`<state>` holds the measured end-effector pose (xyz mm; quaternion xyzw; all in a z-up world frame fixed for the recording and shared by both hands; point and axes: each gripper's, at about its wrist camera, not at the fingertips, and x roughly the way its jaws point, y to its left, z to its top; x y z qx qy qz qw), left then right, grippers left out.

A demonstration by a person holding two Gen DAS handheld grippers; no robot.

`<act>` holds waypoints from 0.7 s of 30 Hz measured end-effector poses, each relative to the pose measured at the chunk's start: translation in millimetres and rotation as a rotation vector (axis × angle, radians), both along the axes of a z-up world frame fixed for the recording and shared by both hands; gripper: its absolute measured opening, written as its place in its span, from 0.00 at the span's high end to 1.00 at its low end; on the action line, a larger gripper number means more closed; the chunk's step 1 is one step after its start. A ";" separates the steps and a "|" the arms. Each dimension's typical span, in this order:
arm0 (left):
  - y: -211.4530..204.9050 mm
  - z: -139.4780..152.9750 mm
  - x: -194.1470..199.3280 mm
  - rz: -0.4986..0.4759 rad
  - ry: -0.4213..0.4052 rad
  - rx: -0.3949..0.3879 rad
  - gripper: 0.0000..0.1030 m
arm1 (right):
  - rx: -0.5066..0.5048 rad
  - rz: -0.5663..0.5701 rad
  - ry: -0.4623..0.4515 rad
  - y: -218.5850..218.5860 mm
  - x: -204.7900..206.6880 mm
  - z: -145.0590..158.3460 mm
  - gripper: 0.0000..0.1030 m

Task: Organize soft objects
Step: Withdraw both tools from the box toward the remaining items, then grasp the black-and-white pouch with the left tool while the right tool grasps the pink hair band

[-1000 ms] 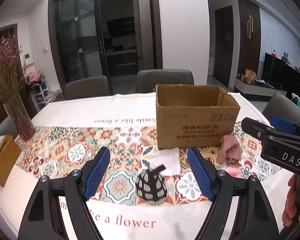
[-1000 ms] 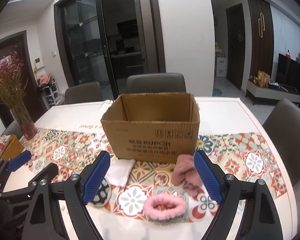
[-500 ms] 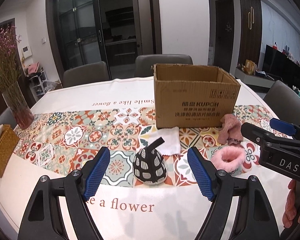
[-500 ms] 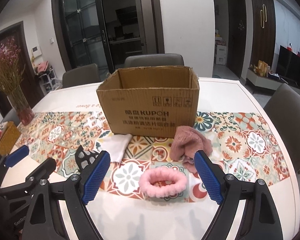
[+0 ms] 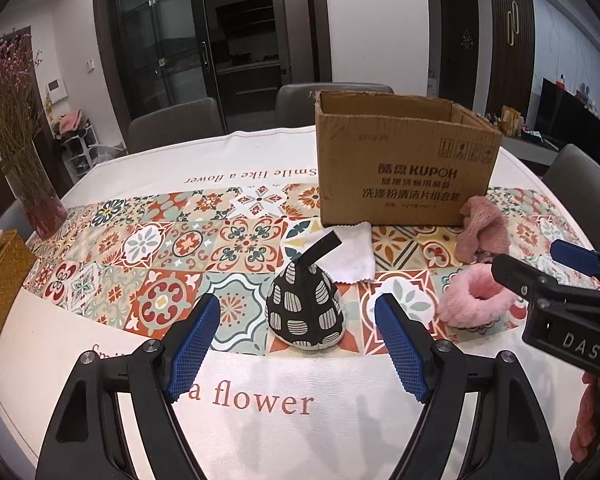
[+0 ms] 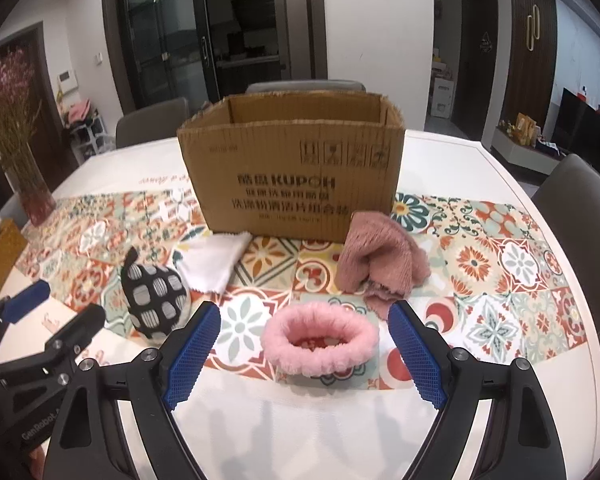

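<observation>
A black-and-white patterned pouch (image 5: 305, 312) with a black strap stands on the tablecloth, just ahead of my open left gripper (image 5: 298, 348), level with the gap between its blue pads. My open right gripper (image 6: 305, 350) hovers at a fluffy pink ring (image 6: 320, 345), which lies in line with its jaws. Neither gripper touches anything. Behind lie a white cloth (image 5: 354, 252), a dusty-pink knitted piece (image 6: 380, 260) and an open cardboard box (image 6: 296, 172). The pouch (image 6: 156, 296) and left gripper (image 6: 40, 332) show at the right wrist view's left side.
A vase of dried pink flowers (image 5: 40, 204) and a woven yellow box (image 5: 0, 284) stand at the table's left. Grey chairs (image 5: 176, 128) ring the round table (image 5: 260, 404). A hand (image 5: 588, 420) holds the right gripper's handle at lower right.
Both grippers have sunk toward the table and tipped forward; the pouch and the pink ring now sit closer and larger between their respective fingers. Jaw widths are unchanged.
</observation>
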<state>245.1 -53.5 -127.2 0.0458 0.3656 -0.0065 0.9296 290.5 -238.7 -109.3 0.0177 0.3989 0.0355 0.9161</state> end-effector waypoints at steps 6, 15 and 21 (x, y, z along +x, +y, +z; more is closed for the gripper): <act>2.7 -12.7 7.2 0.007 0.009 0.011 0.23 | -0.053 0.049 0.004 14.8 -0.8 -10.0 0.16; 8.2 -27.0 20.9 0.001 0.016 0.013 0.23 | -0.116 0.093 0.027 32.8 7.7 -26.0 0.22; 11.3 -37.2 32.0 -0.007 0.036 -0.001 0.24 | -0.119 0.104 0.065 38.0 14.7 -38.6 0.36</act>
